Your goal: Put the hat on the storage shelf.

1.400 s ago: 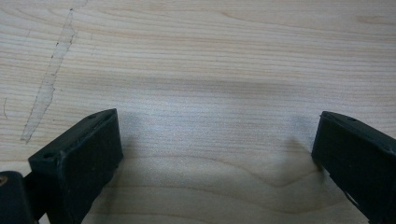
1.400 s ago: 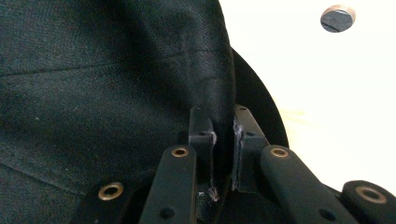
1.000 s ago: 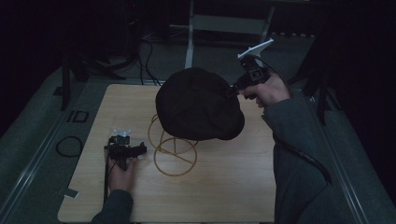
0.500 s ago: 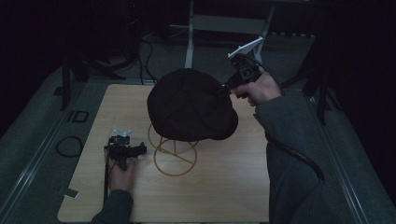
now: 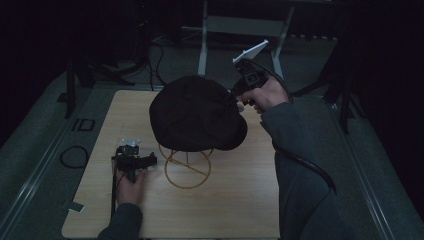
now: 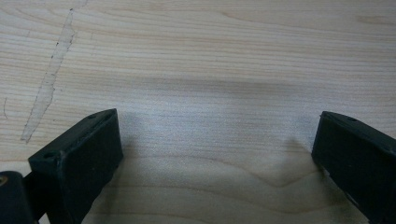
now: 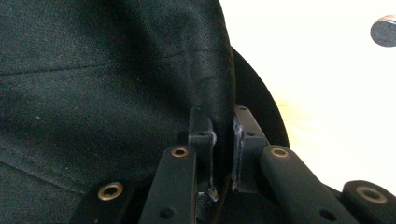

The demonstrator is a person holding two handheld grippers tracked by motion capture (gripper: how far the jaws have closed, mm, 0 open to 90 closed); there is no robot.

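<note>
Sitting atop the wire stand (image 5: 187,167) at the middle of the wooden table (image 5: 240,210), the black cap (image 5: 195,114) has its edge pinched between the closed jaws of the right gripper (image 7: 223,135), while the left gripper (image 6: 215,154) rests wide open on bare tabletop nearby.

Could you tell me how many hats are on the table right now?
1. The black hat sits above the wire stand mid-table, its edge pinched by the right claw. Nothing shows whether another lies hidden beneath it.
</note>
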